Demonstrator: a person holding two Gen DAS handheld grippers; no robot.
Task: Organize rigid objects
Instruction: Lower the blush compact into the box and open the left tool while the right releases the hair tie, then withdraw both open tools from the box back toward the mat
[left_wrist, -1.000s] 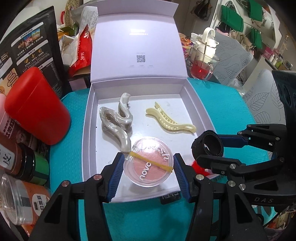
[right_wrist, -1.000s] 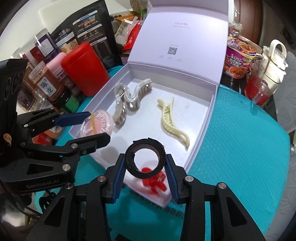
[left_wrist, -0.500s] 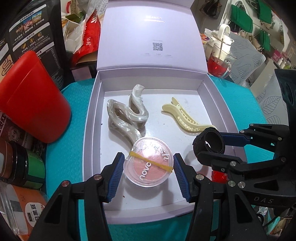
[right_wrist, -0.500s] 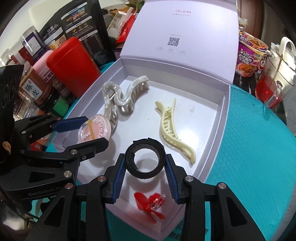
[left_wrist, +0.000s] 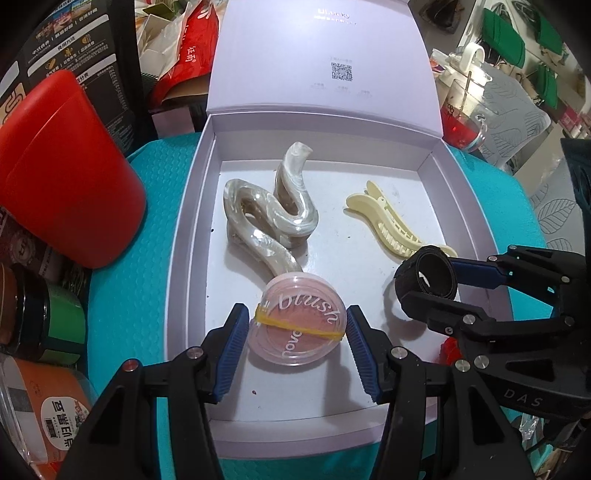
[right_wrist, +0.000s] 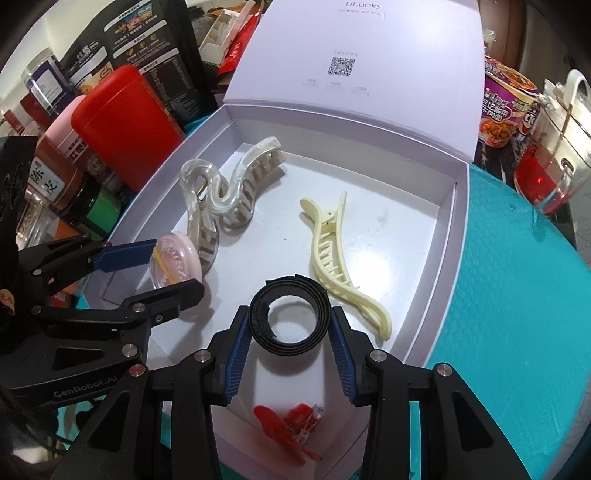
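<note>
An open pale lilac box (left_wrist: 192, 206) (right_wrist: 448, 236) lies on the teal mat. My left gripper (left_wrist: 297, 334) (right_wrist: 173, 266) is shut on a round pink blush compact (left_wrist: 299, 328) (right_wrist: 175, 264) with a yellow rubber band, held low over the box's near left part. My right gripper (right_wrist: 290, 319) (left_wrist: 430, 277) is shut on a coiled black strap roll (right_wrist: 290, 314) (left_wrist: 430, 275) over the box's near right part. In the box lie a pearly grey claw clip (left_wrist: 269, 218) (right_wrist: 221, 195), a cream hair clip (left_wrist: 388, 225) (right_wrist: 332, 258) and a small red clip (right_wrist: 291, 424).
A red canister (left_wrist: 62, 177) (right_wrist: 122, 122) and jars (left_wrist: 48, 321) crowd the left of the box. Black snack bags (left_wrist: 62, 70) stand behind. A glass mug of red liquid (left_wrist: 461, 114) (right_wrist: 546, 177) and a noodle cup (right_wrist: 506, 110) stand at the back right. Teal mat (right_wrist: 517, 295) spreads to the right.
Both grippers have moved forward and down over the box floor, each still carrying its object. The compact and the strap roll now hang inside the box's outline.
</note>
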